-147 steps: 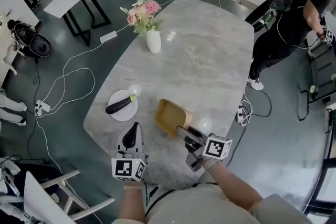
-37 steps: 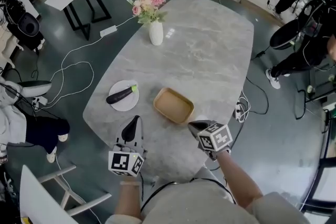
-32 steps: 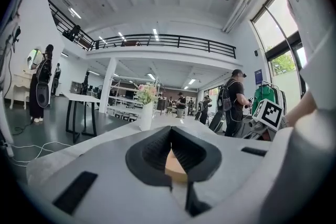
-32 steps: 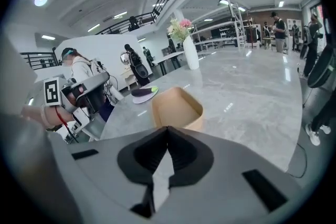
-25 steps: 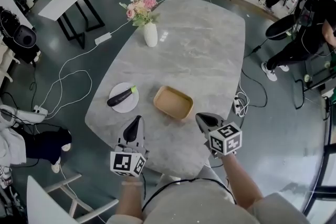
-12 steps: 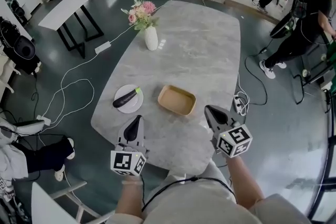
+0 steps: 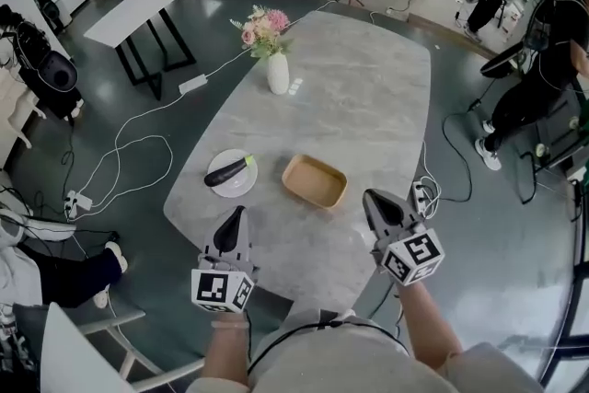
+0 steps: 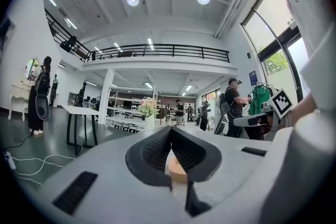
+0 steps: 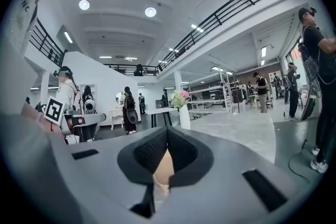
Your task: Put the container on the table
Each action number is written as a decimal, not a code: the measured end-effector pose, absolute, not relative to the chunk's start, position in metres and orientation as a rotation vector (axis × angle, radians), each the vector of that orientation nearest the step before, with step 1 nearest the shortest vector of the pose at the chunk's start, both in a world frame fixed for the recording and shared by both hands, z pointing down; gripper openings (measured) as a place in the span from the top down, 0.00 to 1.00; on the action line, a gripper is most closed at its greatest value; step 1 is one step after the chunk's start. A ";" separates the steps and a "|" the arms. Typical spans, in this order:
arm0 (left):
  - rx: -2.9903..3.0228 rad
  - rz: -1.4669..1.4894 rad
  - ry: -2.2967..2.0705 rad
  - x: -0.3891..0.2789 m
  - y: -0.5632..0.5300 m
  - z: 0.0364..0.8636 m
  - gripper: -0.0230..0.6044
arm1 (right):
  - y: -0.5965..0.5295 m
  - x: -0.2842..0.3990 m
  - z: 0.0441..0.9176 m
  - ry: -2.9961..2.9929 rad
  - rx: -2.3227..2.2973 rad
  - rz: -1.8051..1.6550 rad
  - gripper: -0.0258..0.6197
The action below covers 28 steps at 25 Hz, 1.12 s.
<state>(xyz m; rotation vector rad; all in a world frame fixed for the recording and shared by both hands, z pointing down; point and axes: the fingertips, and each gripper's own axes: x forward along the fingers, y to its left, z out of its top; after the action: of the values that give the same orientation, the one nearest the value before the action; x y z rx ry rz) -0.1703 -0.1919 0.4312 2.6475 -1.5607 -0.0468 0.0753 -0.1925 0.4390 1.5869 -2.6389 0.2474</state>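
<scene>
Shallow tan rectangular container (image 7: 315, 181) lying flat on the grey marble table (image 7: 368, 97), released since the earlier tilted hold; right gripper (image 7: 374, 199) drawn back clear, jaws closed on nothing; left gripper (image 7: 236, 214) likewise closed, empty. Placement appears complete

My right gripper (image 7: 372, 198) no longer holds the container (image 7: 315, 180), which now lies free on the table (image 7: 368, 106).

The table (image 7: 368, 97) ahead of the right gripper (image 7: 371, 198) looks like smooth grey-veined stone with a soft sheen. The container (image 7: 315, 181) just beyond that claw appears matt and wood-toned. That claw and the left gripper (image 7: 237, 214) have matt grey plastic shells and ribbed black pads (image 8: 155, 152).
</scene>
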 end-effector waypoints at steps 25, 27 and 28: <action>2.520 -0.059 -1.785 -0.147 -0.104 0.416 0.96 | -0.140 0.108 0.429 -2.730 1.446 0.185 0.95; 2.515 -0.059 -1.800 -0.146 -0.098 0.414 0.96 | -0.136 0.109 0.427 -2.738 1.435 0.182 0.95; 2.515 -0.059 -1.806 -0.146 -0.095 0.413 0.96 | -0.134 0.109 0.427 -2.741 1.431 0.180 0.95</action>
<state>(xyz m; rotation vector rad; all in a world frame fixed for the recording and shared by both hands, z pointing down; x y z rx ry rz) -0.1459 -0.0951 0.4135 2.5146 -1.8061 -0.0587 0.1088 -0.1342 0.4268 1.4313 -2.7413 0.1796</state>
